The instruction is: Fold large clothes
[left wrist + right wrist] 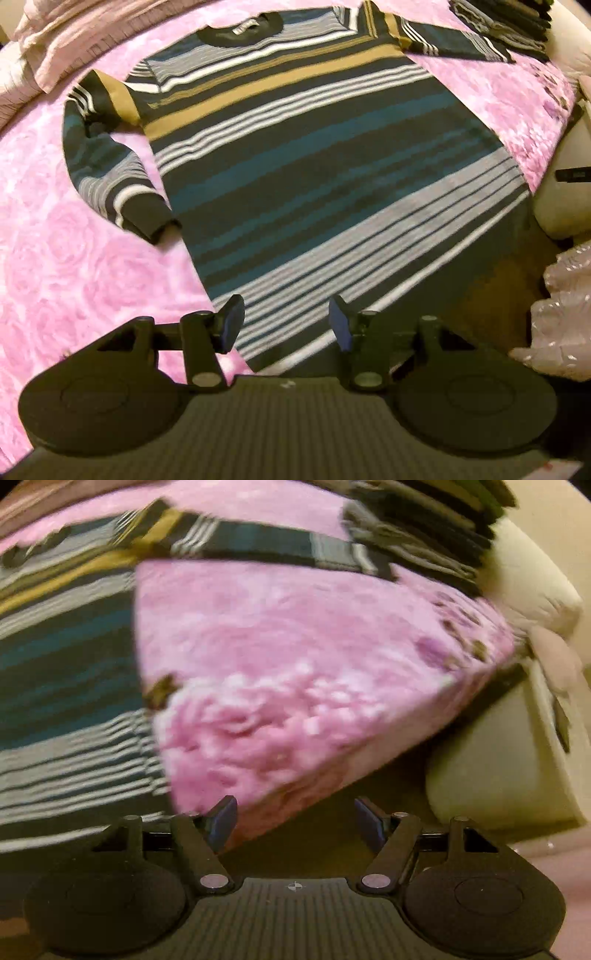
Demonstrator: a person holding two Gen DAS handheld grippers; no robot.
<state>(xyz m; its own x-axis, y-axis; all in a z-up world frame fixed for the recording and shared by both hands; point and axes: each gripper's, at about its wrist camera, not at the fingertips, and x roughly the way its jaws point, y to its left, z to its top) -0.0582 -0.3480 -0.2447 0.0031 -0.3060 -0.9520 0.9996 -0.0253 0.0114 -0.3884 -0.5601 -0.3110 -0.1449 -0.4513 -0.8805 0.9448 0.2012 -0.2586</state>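
A large striped sweater (314,166) in dark, teal, grey, white and mustard bands lies flat, neck away from me, on a pink rose-patterned blanket (74,277). Its left sleeve (107,173) bends down beside the body. Its right sleeve (454,44) stretches out sideways. My left gripper (286,314) hovers open over the hem's near corner, and nothing is pinched between its pads. In the blurred right wrist view, the sweater (66,664) fills the left side. There my right gripper (295,812) stands open over the corner of the blanket (277,664) with nothing in it.
A stack of folded dark clothes (509,22) sits at the far right of the bed, by the outstretched sleeve's cuff. Pale pink bedding (66,33) is bunched at the far left. Cream furniture (498,768) and a shiny plastic bag (565,295) stand beside the bed's right edge.
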